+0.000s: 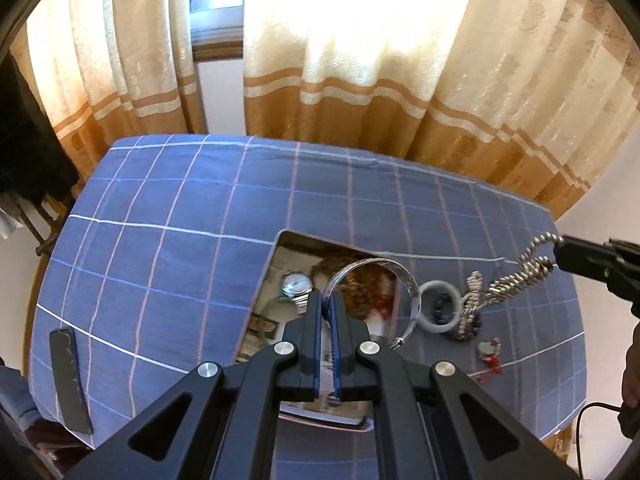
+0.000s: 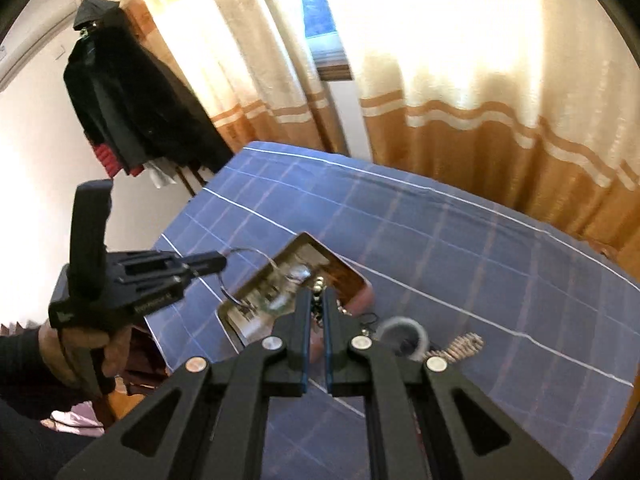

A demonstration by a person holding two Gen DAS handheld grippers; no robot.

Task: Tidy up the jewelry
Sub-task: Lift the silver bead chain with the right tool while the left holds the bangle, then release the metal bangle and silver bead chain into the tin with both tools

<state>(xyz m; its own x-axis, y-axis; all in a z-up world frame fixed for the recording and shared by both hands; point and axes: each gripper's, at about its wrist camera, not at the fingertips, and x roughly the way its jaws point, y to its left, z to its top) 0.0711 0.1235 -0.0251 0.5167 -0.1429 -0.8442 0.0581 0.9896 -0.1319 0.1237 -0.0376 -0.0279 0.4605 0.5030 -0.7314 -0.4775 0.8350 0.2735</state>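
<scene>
**Both fingers clenched on jewelry above the tray**

Your left fingers (image 1: 327, 300) are pinched tight on a silver bangle (image 1: 412, 284), holding it on edge over the open tray (image 1: 276, 258) that sits on the blue checked cloth (image 1: 160, 208) of the surface. Inside the tray you can see a wristwatch (image 1: 298, 285) and some brown beads (image 1: 360, 280). Your right fingers (image 1: 558, 256) are closed on a twisted silver chain (image 1: 520, 276), which hangs from their tips, lifted off the cloth to the right of the tray. From your right wrist camera, the chain (image 2: 318, 300) shows as a short beaded length between the clenched fingers (image 2: 316, 300), blurred. On the cloth just right of the tray lies a white ring-shaped bangle (image 1: 440, 308) with dark beads (image 1: 442, 308) inside it, and beside that a heap of silver chain (image 1: 472, 304) and a small red-tasselled charm (image 1: 490, 350). A dark flat strip (image 1: 70, 380) lies near the left edge of the surface. Striped curtains (image 1: 360, 80) hang behind.
</scene>
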